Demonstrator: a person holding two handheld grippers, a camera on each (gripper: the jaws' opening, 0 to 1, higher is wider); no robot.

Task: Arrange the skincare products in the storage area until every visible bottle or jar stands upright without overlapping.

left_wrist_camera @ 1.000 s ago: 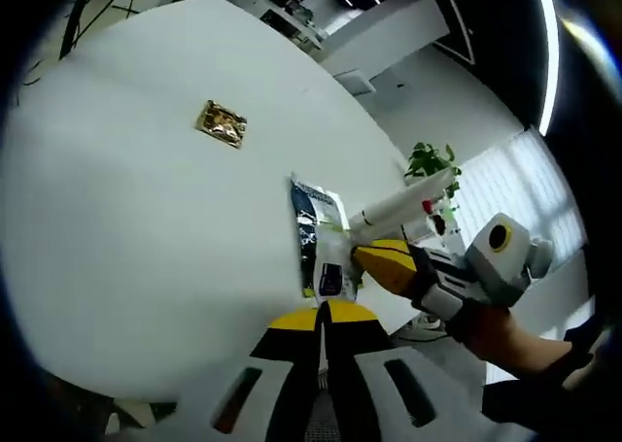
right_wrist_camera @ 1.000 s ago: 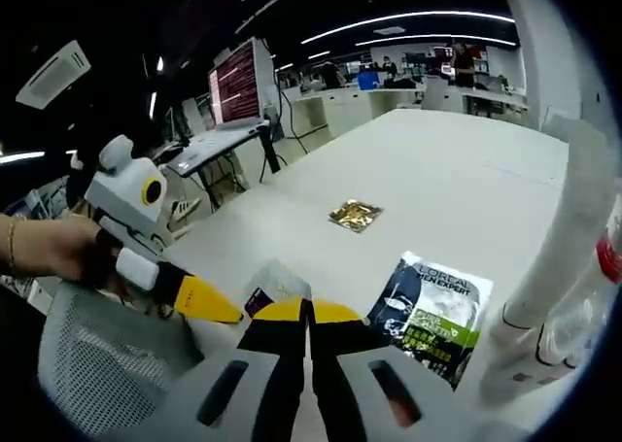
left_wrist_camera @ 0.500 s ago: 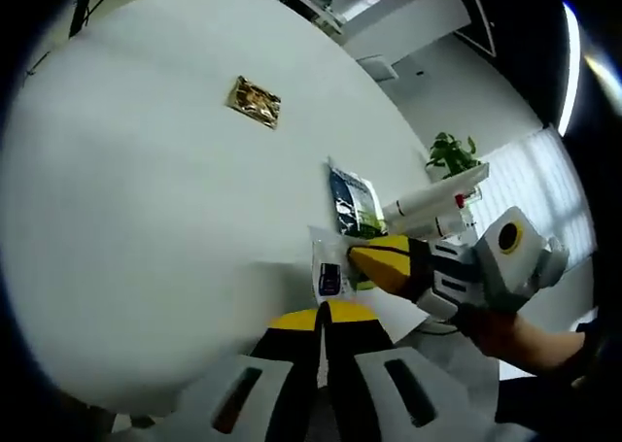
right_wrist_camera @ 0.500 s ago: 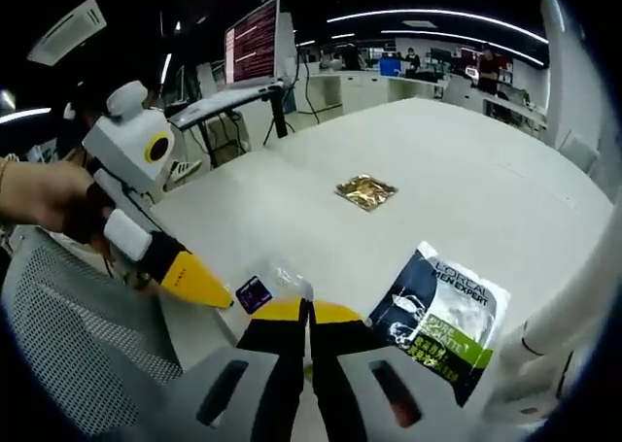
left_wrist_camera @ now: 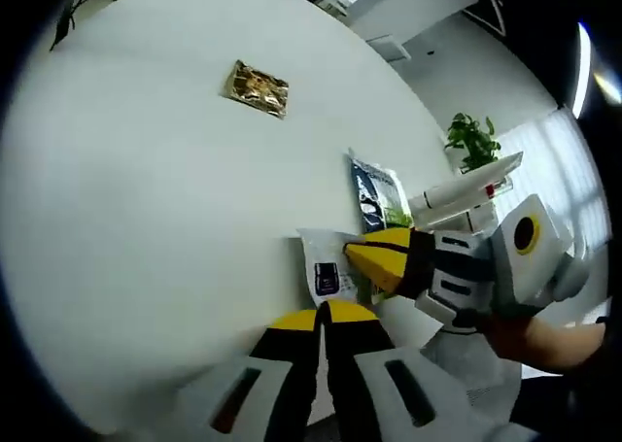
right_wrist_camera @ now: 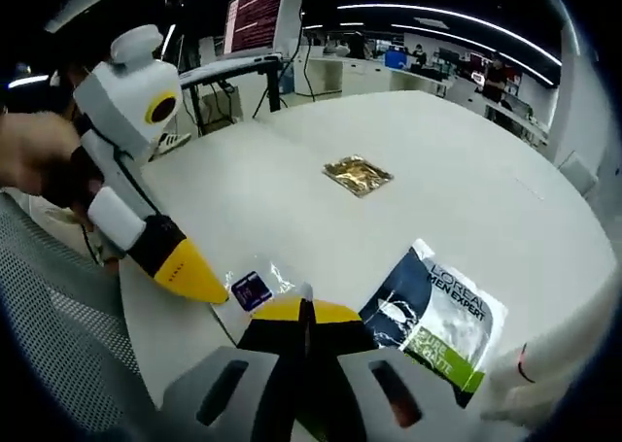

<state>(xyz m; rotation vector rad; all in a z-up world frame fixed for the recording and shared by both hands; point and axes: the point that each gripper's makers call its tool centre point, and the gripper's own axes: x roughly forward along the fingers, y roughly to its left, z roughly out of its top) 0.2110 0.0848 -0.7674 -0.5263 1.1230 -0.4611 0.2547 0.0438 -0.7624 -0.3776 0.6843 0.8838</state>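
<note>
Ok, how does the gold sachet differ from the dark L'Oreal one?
The gold sachet is small, shiny and crinkled, alone mid-table. The L'Oreal sachet is larger, dark with white and green print, lying near the table edge beside white tubes. Both lie flat on the white table.

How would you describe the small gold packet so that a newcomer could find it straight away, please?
On the large white table, look past the dark and green sachet and the clear sachet near the grippers. The gold packet lies alone farther out, the only shiny, crinkled gold item.
</note>
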